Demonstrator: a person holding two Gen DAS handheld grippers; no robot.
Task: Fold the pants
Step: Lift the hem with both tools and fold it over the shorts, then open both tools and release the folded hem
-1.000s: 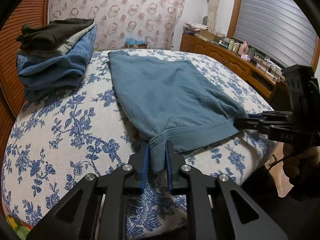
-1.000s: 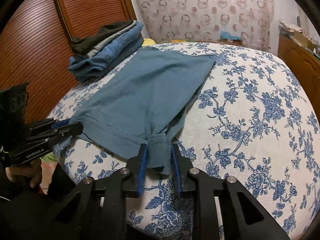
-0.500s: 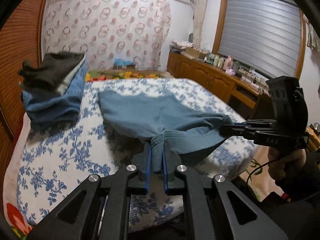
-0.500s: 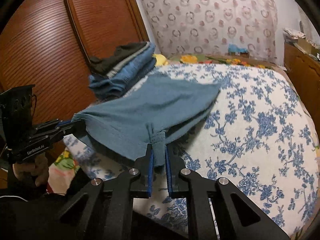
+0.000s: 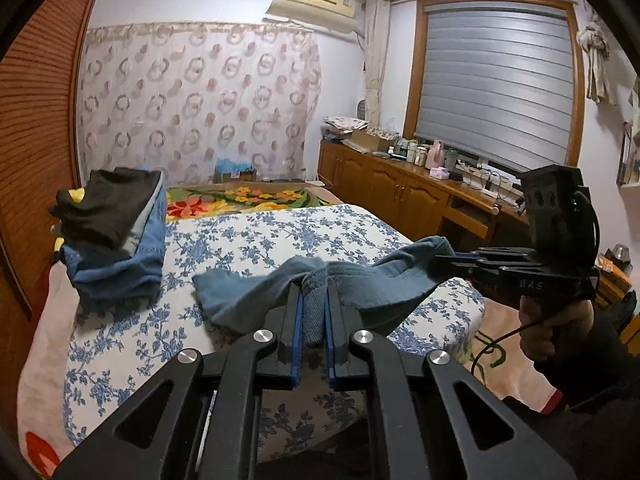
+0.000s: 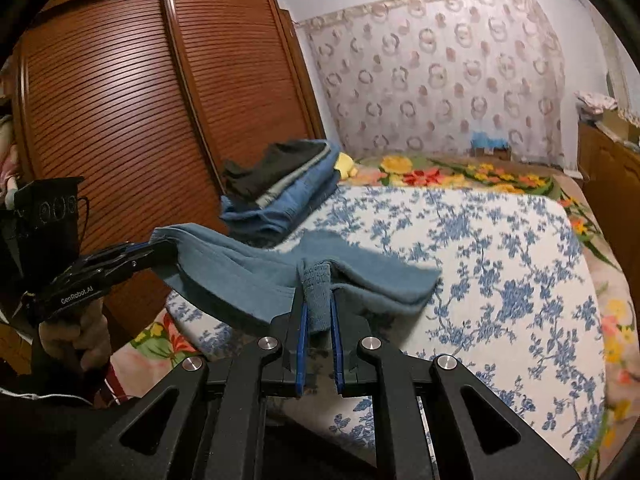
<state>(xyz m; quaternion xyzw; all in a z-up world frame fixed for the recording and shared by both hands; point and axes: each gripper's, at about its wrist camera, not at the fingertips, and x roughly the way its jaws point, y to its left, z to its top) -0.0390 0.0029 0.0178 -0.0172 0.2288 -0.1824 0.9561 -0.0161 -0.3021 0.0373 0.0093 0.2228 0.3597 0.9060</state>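
The blue-grey pants point(image 5: 256, 292) hang lifted over the near end of the bed, their far part still trailing on the floral cover. My left gripper point(image 5: 313, 300) is shut on one corner of the near edge. My right gripper point(image 6: 318, 300) is shut on the other corner of the pants point(image 6: 240, 276). Each gripper shows in the other's view: the right gripper point(image 5: 444, 259) at the right of the left wrist view, the left gripper point(image 6: 160, 248) at the left of the right wrist view. The cloth sags between them.
A stack of folded clothes point(image 5: 116, 236) lies on the bed's point(image 5: 280, 236) far left, also in the right wrist view point(image 6: 280, 196). A wooden wardrobe point(image 6: 120, 100) stands to the left. A cluttered wooden cabinet point(image 5: 420, 188) runs along the right under the window.
Both grippers have risen and pulled back, lifting the pants' near edge off the bed. The flat pants now bunch and hang between the grippers.
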